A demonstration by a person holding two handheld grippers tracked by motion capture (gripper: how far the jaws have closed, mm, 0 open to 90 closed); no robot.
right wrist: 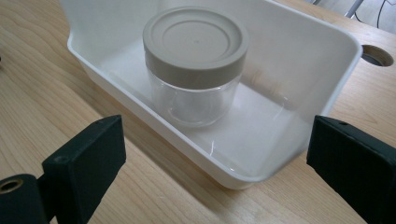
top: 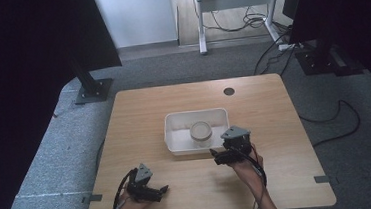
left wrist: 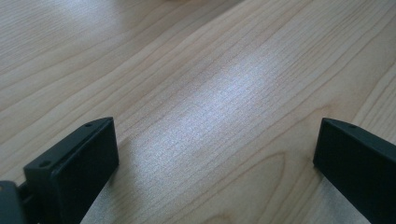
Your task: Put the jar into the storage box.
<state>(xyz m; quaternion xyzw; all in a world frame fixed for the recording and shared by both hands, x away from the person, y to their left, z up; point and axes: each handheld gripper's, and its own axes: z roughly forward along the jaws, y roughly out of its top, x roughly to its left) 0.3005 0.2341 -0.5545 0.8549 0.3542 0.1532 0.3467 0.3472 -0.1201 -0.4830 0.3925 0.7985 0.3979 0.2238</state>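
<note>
left tongs point(top: 156, 191): we see them at the near-left of the bench point(top: 274, 107), jaws wide apart, nothing between them. The left gripper view has bare wood grain ahead of the jaws. They sit well apart from the bin.

bin point(top: 173, 135): white, open-topped, mid-bench, long axis across the bench left to right. Its near wall faces the person.

jar point(top: 201, 132): clear body, grey-beige screw lid, upright inside the bin, roughly central and toward the near wall. Lid is on. In the right gripper view the jar point(right wrist: 196, 70) stands just beyond the bin's near wall point(right wrist: 154, 126).

right tongs point(top: 216, 156): just beside the bin's near-right corner, jaws fully apart, holding nothing. The right gripper view has the tongs point(right wrist: 215, 163) aimed forward and down at the jar, the gap spanning wider than the jar.

key relation: jar lies straight ahead of the right tongs, slightly left of the jaw centreline, with the bin wall between the two. Right hand is much the nearer.

our read: the approach has to clear the wall first, then drop over the lid. A level push forward would likely hit the bin.
</note>
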